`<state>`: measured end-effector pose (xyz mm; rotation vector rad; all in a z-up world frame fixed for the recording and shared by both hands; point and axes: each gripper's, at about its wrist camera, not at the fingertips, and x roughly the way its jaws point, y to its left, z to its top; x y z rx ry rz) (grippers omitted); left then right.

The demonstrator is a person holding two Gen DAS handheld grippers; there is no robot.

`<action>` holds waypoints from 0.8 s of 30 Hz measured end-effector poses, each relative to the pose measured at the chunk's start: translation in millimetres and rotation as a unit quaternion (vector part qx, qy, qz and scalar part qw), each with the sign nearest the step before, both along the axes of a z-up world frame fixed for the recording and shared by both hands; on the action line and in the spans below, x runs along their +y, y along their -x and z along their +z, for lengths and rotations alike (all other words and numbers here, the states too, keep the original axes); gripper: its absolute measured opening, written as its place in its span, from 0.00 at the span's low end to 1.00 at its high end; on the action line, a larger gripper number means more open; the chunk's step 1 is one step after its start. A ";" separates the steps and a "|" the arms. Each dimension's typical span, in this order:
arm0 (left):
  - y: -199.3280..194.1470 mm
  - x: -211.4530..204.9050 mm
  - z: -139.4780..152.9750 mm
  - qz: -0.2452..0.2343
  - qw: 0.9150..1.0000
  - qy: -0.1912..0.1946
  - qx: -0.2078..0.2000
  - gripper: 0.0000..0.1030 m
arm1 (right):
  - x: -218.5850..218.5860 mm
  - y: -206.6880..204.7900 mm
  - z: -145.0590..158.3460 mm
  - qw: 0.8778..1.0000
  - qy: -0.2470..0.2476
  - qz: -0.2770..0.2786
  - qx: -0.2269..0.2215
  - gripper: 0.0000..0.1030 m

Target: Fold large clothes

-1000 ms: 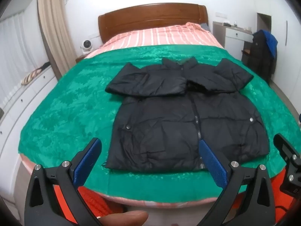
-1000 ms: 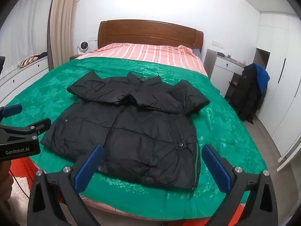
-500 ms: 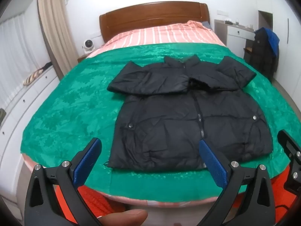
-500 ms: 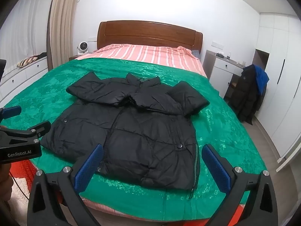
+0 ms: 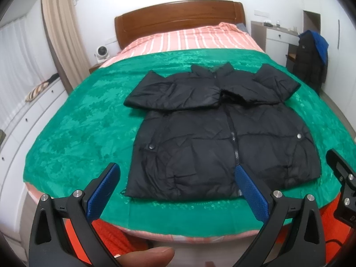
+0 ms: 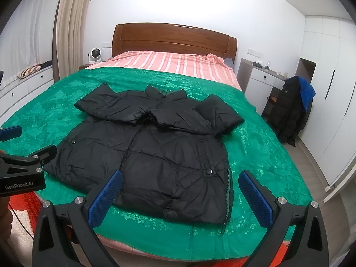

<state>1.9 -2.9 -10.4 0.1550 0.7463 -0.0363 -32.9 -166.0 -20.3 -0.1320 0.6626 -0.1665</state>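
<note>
A black puffer jacket [image 5: 213, 133] [image 6: 155, 153] lies front-up and zipped on the green bedspread [image 5: 77, 129] [image 6: 255, 155], both sleeves folded across its chest, hem toward the foot of the bed. My left gripper [image 5: 175, 178] hangs open over the foot edge, in front of the hem's left half. My right gripper [image 6: 180, 181] is open too, hovering before the hem's right corner. Neither touches the cloth. Each gripper's body shows at the edge of the other's view.
The bed has a wooden headboard [image 6: 173, 39] and a striped pink sheet [image 5: 189, 40]. A dark coat with a blue lining [image 6: 293, 109] hangs by a white desk at the right. White drawers [image 5: 20, 115] line the left wall. A red rug [image 5: 115, 240] lies below the foot.
Both grippers have edged slightly forward toward the bed; the jacket sits a little nearer and more central in the left wrist view. Nothing was grasped.
</note>
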 end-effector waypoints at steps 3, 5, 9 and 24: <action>0.9 -0.9 -0.2 -0.002 1.000 0.000 0.001 1.00 | 0.1 -1.3 -0.9 1.000 0.002 -0.001 0.002 1.00; 1.0 -1.9 -0.7 -0.004 1.000 -0.001 0.003 1.00 | 0.0 -1.5 -0.9 1.000 0.003 -0.002 0.003 1.00; 0.4 -2.9 -1.2 -0.006 1.000 0.000 0.006 1.00 | 0.8 -1.7 -1.5 1.000 0.004 -0.002 0.003 1.00; -0.9 0.8 2.0 -0.033 0.998 0.053 0.014 1.00 | -8.7 -0.8 2.5 0.999 0.008 -0.037 0.011 1.00</action>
